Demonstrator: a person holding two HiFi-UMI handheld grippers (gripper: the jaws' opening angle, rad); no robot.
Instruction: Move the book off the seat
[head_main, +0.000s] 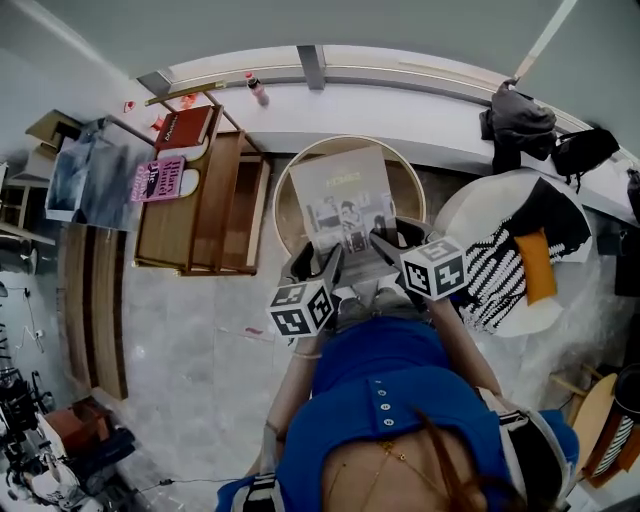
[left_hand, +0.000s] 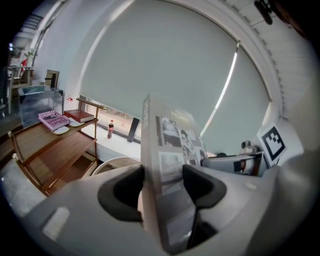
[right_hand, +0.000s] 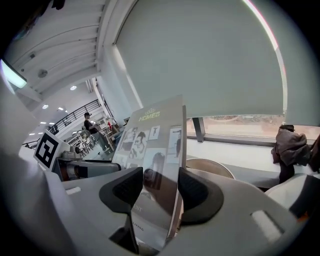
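A large grey book (head_main: 345, 198) with black-and-white photos on its cover is lifted above the round wooden seat (head_main: 404, 172). My left gripper (head_main: 335, 262) is shut on its near left edge and my right gripper (head_main: 384, 246) is shut on its near right edge. In the left gripper view the book (left_hand: 170, 150) stands edge-on, pinched by the dark pads (left_hand: 122, 192). The right gripper view has the book (right_hand: 150, 145) tilted upright, cover facing left, with the pads (right_hand: 197, 192) pressed against both sides.
A wooden shelf unit (head_main: 205, 205) stands left of the seat, with a pink book (head_main: 158, 180) and a red book (head_main: 185, 128) on top. A white round chair (head_main: 510, 250) with striped and orange cushions stands at the right. A bottle (head_main: 257, 90) sits on the window ledge.
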